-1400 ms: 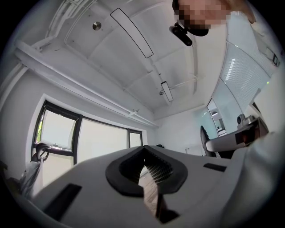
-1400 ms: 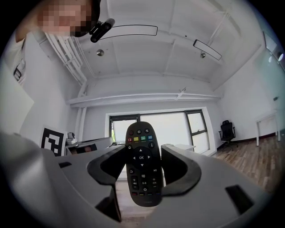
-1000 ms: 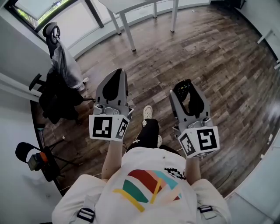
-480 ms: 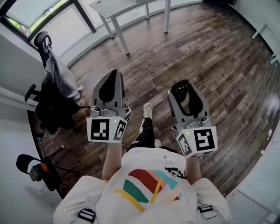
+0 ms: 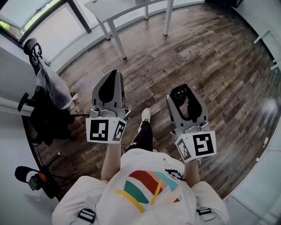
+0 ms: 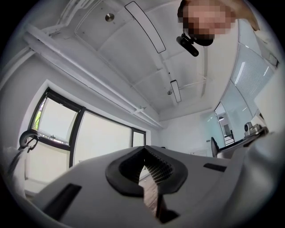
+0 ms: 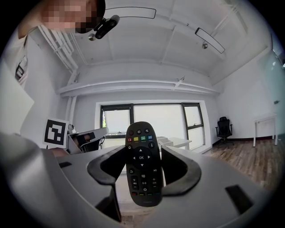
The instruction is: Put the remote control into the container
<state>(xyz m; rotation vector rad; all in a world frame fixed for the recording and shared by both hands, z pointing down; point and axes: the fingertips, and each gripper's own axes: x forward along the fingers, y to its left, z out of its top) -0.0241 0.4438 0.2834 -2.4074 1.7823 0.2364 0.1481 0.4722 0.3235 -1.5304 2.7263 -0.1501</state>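
In the head view both grippers are held out over a wooden floor. My right gripper (image 5: 183, 94) is shut on a black remote control (image 5: 179, 93). The right gripper view shows the remote control (image 7: 142, 162) standing upright between the jaws, buttons facing the camera, with my right gripper (image 7: 143, 167) clamping its sides. My left gripper (image 5: 110, 81) is shut with nothing in it. In the left gripper view its pads meet along a thin slit at my left gripper (image 6: 146, 173). No container shows in any view.
A white table (image 5: 112, 11) with thin legs stands ahead by the windows. A coat stand with dark bags and a grey garment (image 5: 48, 90) is at the left. A tripod with a camera (image 5: 33, 180) sits lower left. The person's shoe (image 5: 146, 115) is on the floor between the grippers.
The person has moved over the floor, so the table and coat stand have slid left in the head view. Both grippers keep their pose and the remote control stays clamped.
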